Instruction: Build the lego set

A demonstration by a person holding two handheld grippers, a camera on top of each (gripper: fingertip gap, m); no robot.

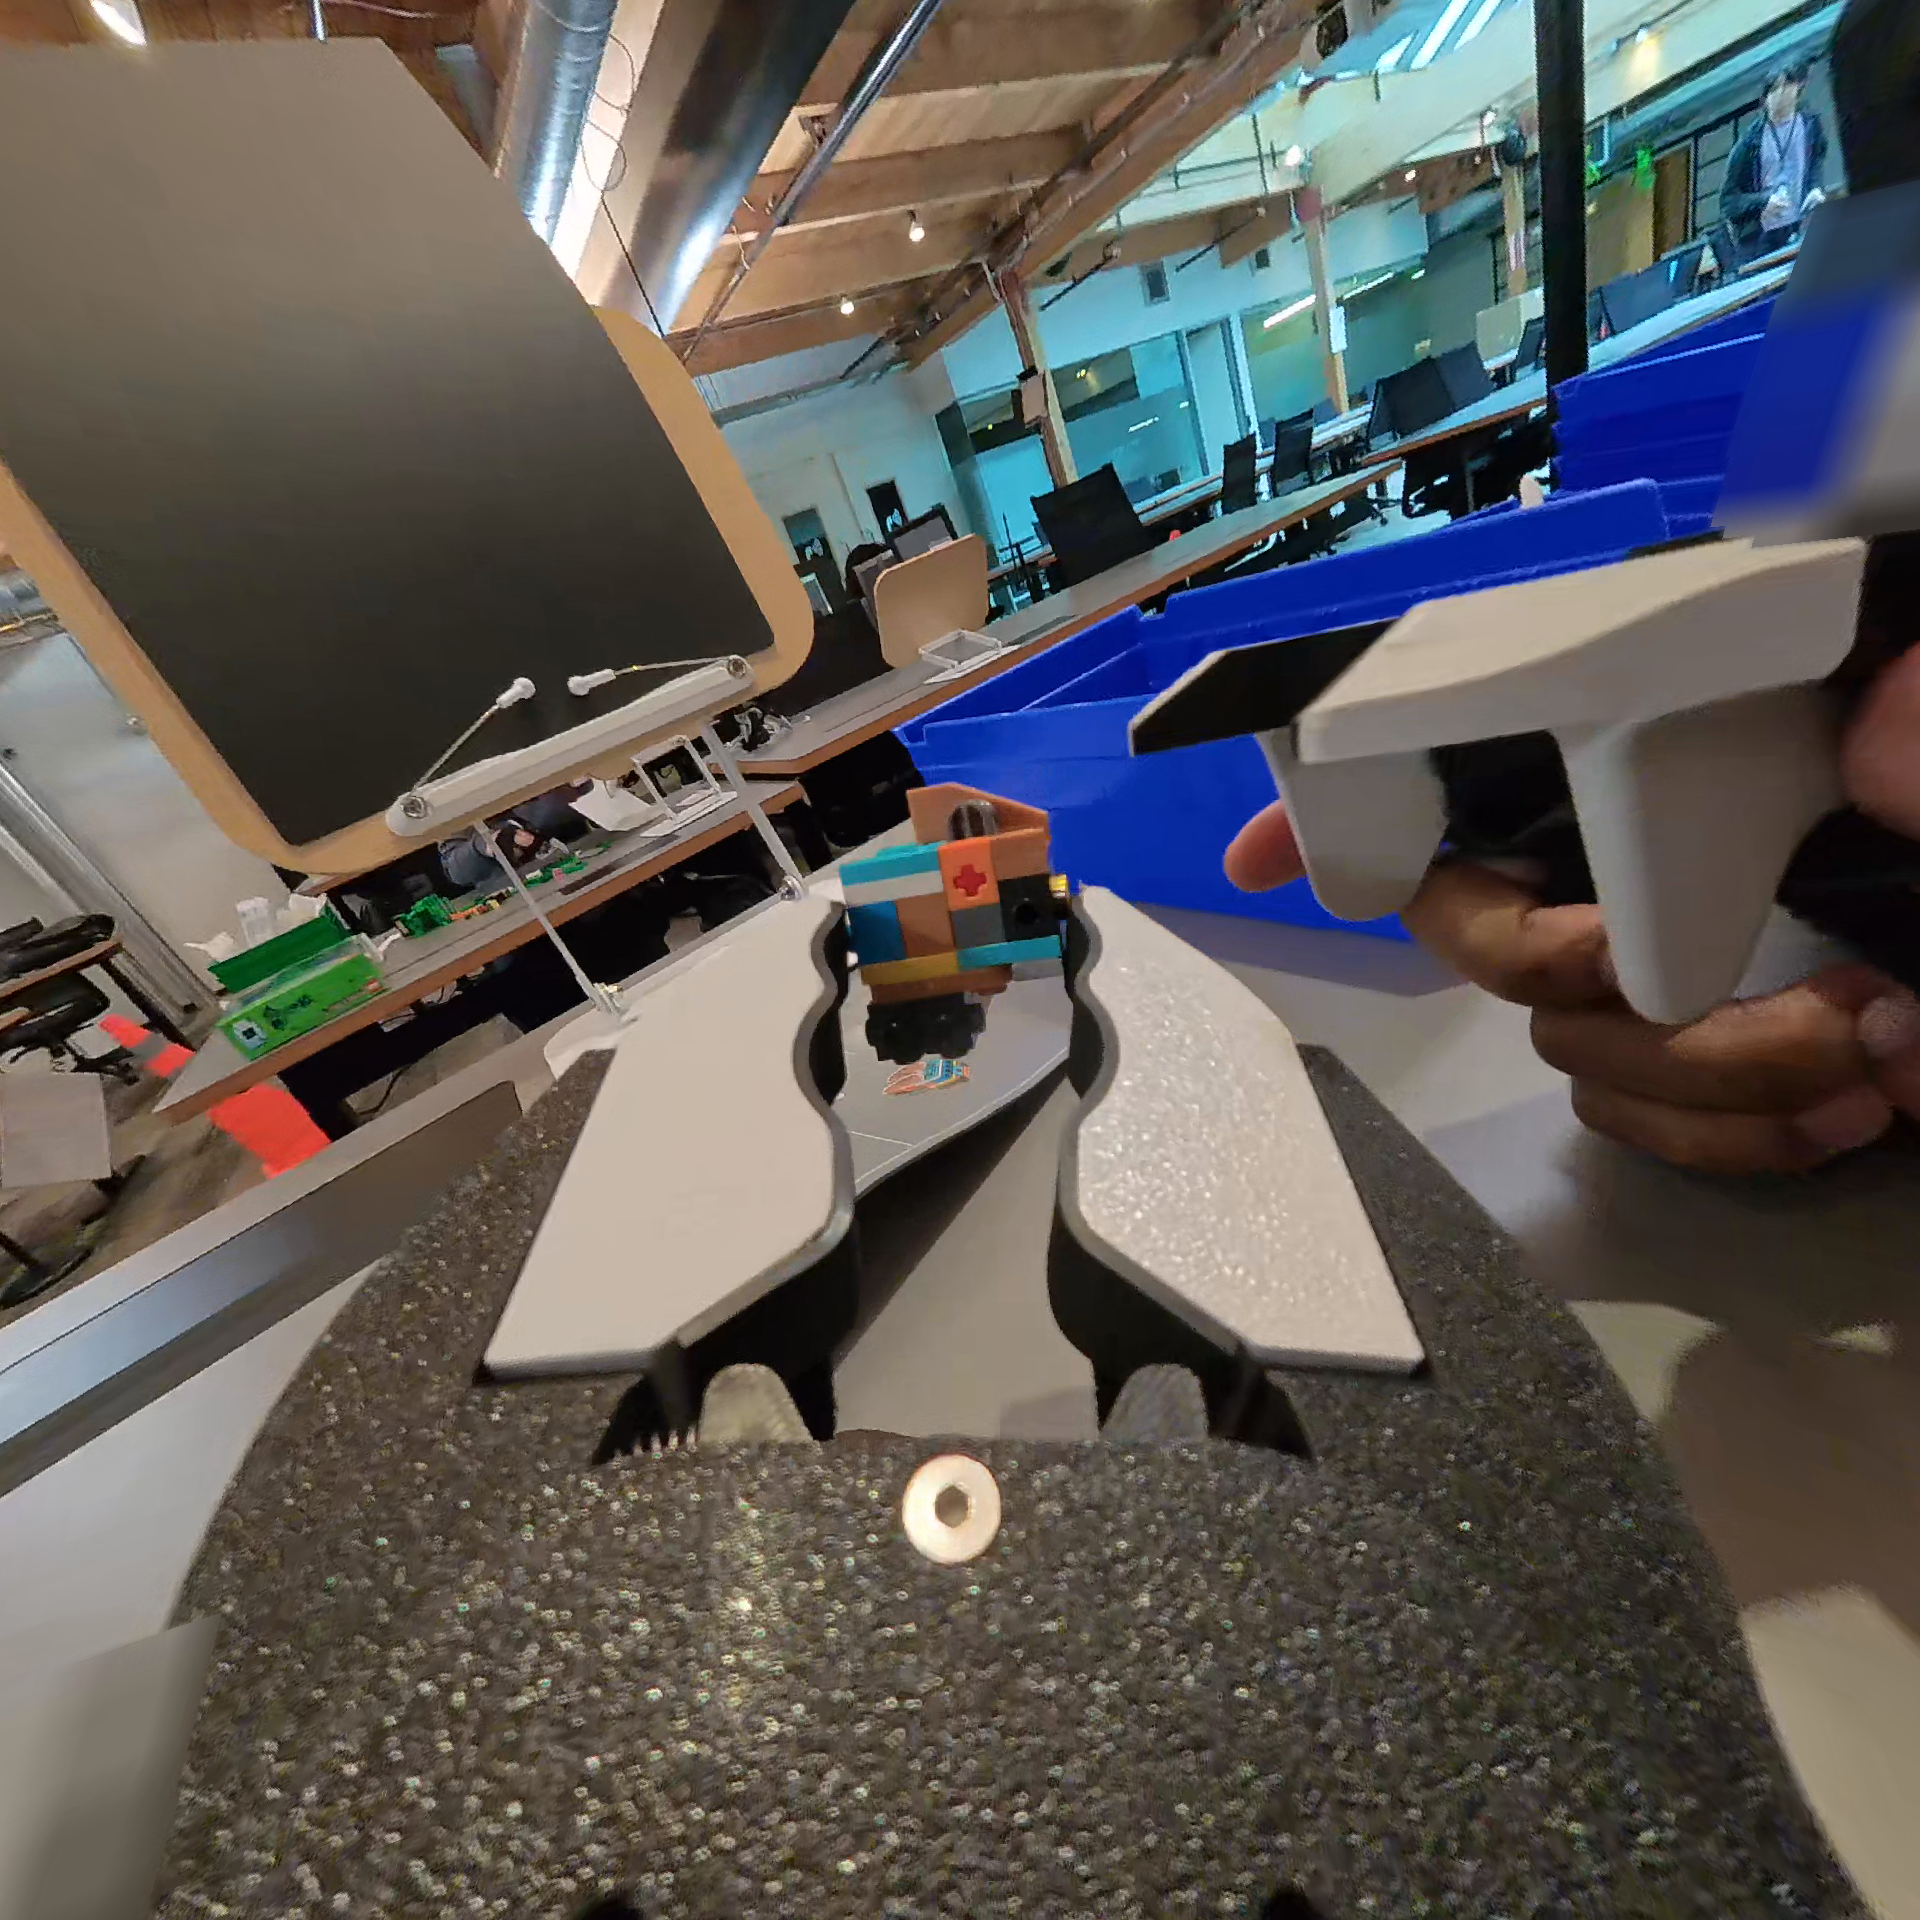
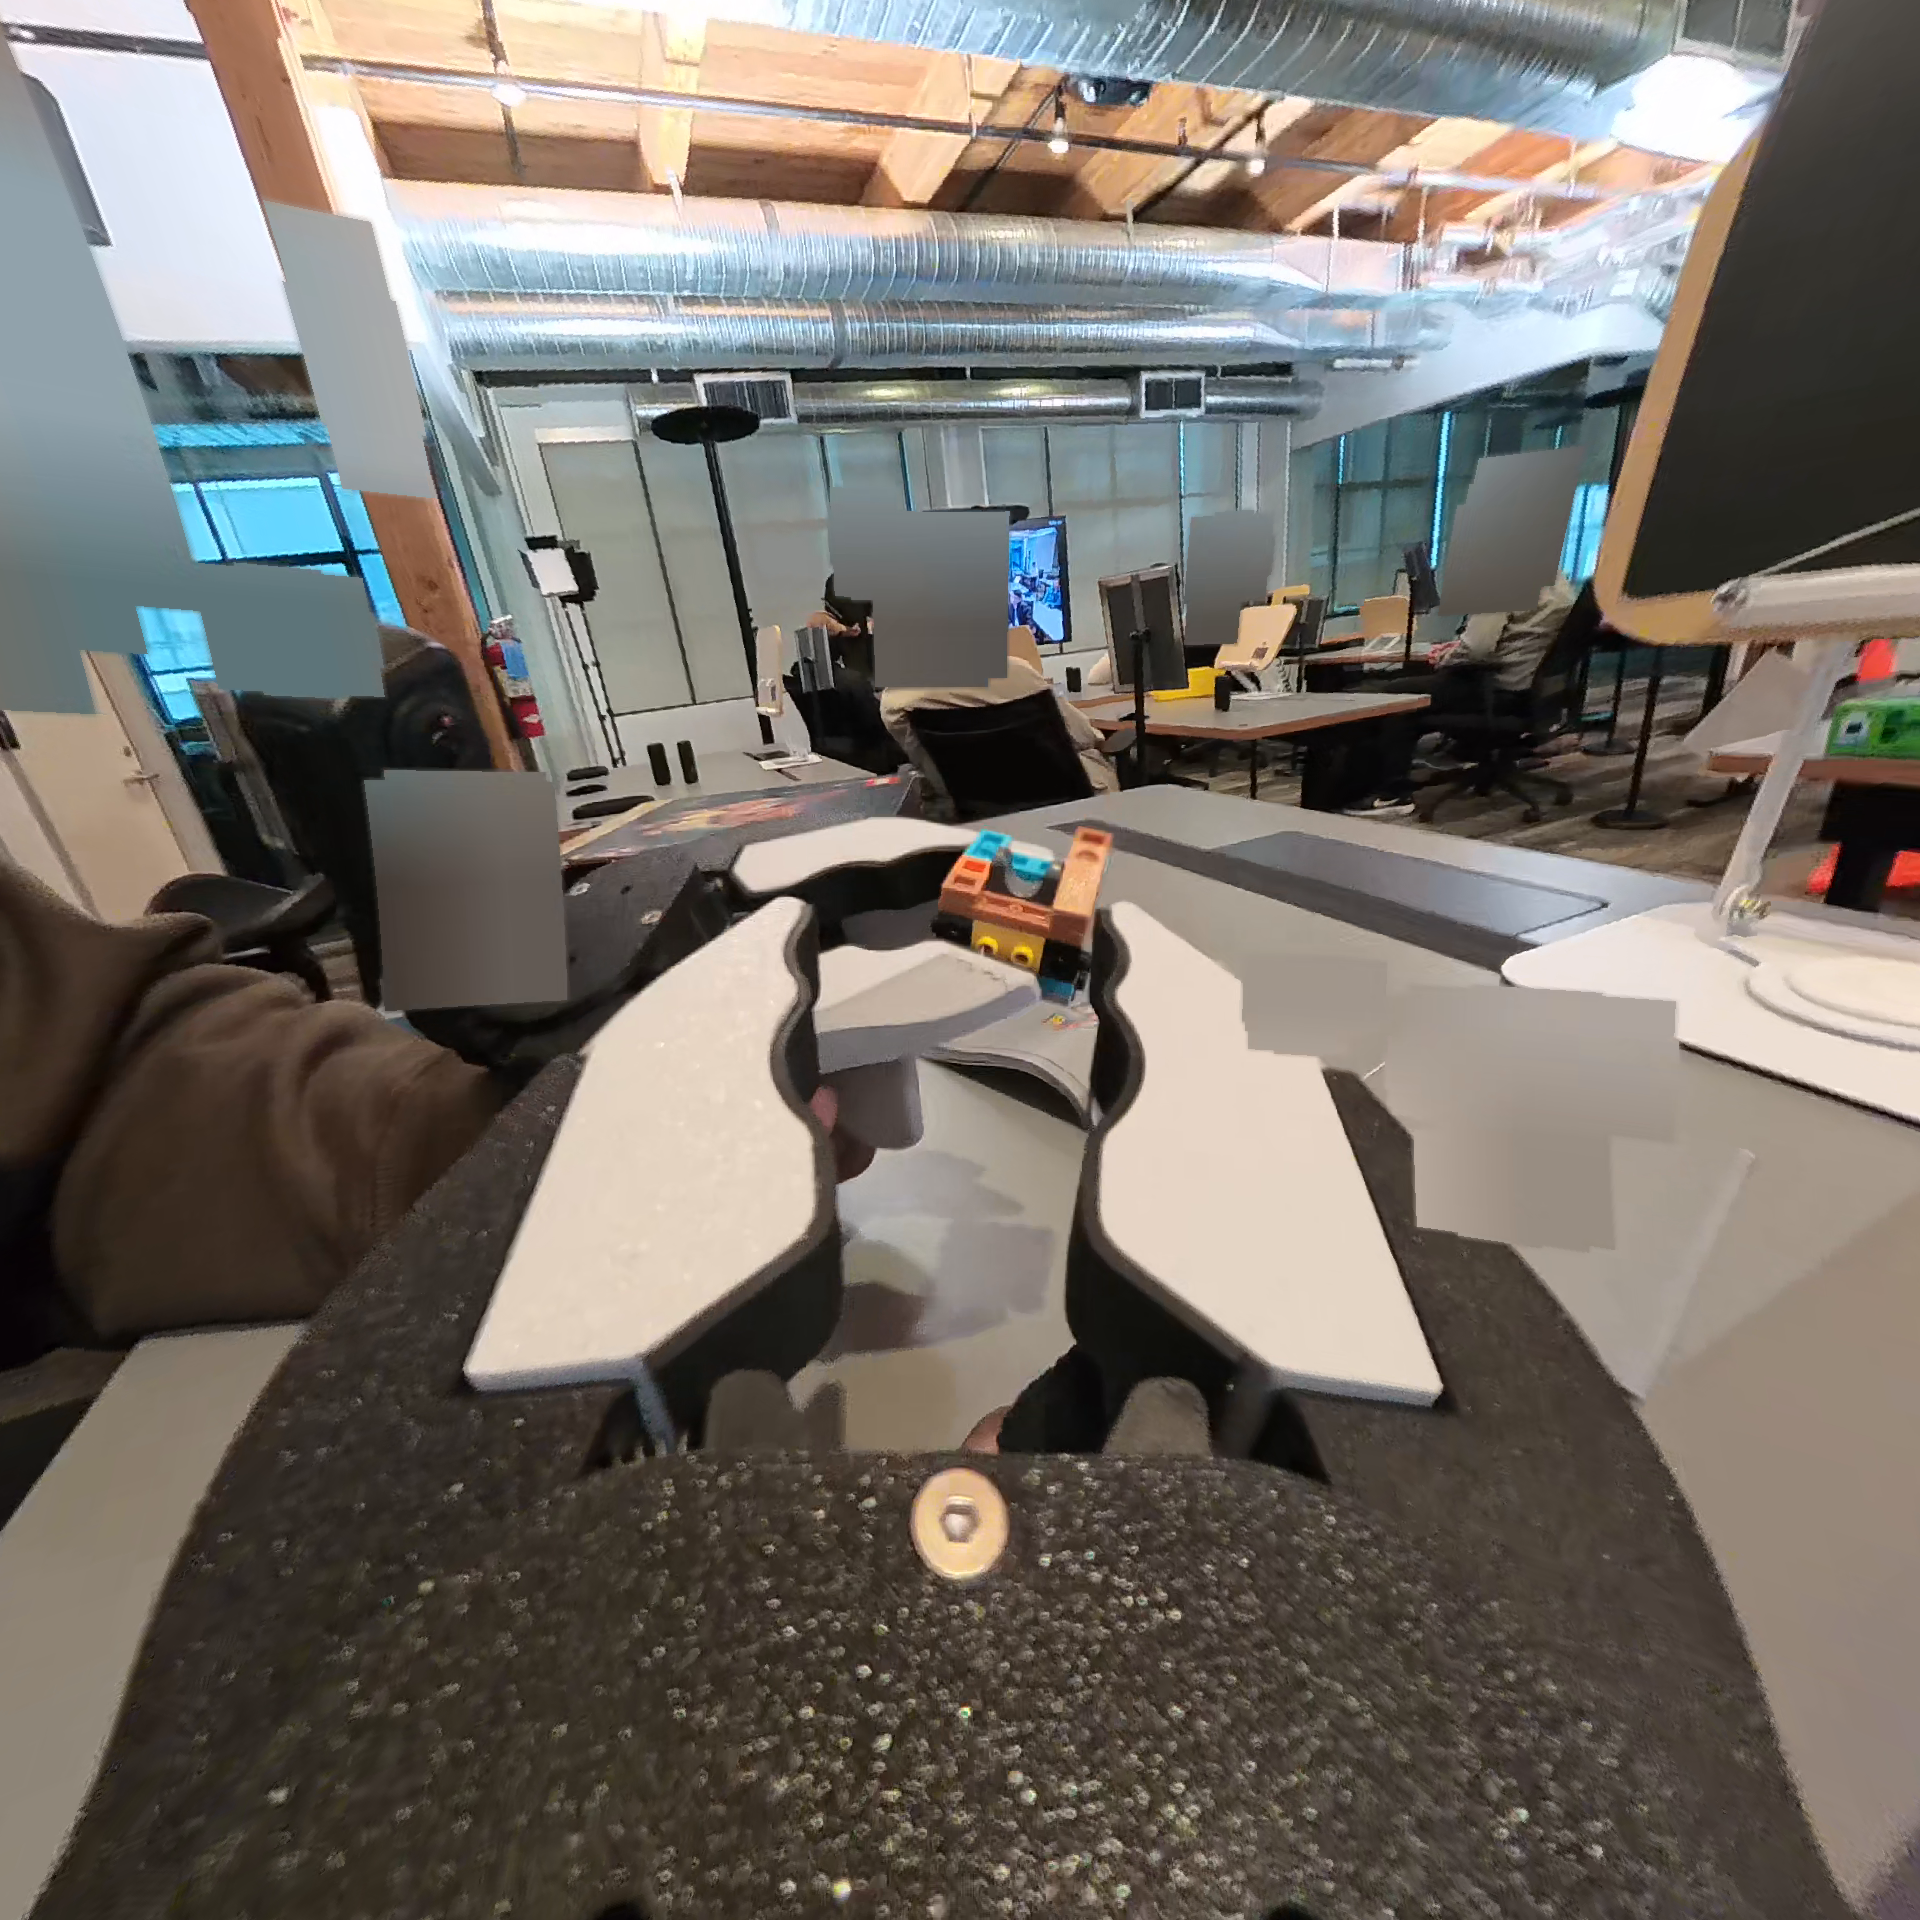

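Left tongs (image 1: 951,914) grip 1 lego model (image 1: 951,914); right tongs (image 2: 961,935) gape.

Glossy plastic lego model (image 1: 951,914); matt grey grainy fingers (image 1: 686,1143) on speckled rough black gripper body (image 1: 935,1683); shiny metal screw (image 1: 951,1507); smooth grey table (image 2: 1299,831); glossy blue plastic bins (image 1: 1299,665) far right.

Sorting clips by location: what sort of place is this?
Most likely an open-plan office or lab workspace: rows of desks with office chairs, exposed silver ducts under a timber ceiling, and blue storage bins beside the grey table.
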